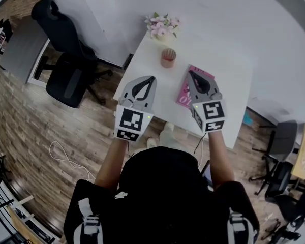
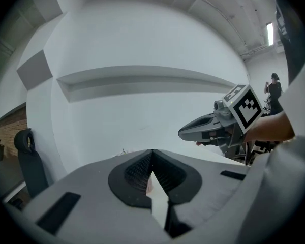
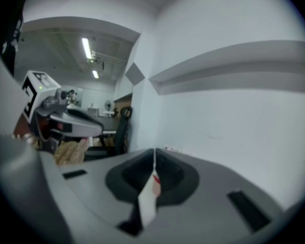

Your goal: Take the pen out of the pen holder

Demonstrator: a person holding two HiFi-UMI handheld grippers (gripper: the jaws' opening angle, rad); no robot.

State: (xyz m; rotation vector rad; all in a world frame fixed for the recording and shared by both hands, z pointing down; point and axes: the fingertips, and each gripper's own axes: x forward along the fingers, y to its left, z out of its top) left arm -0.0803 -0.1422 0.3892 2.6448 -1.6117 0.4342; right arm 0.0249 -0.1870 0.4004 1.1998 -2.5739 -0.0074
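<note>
Over the smooth white rectangular table [image 1: 218,60], the grey wedge-shaped left gripper [image 1: 151,79] and right gripper [image 1: 191,74] hover with jaws pressed together, empty, short of the ribbed brown cylindrical pen holder [image 1: 168,58] near the table's far edge.

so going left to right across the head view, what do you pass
black office chair → left hand-held gripper → pen holder → right hand-held gripper → grey chair; the flowers and the pink book are left out because they overlap others
</note>
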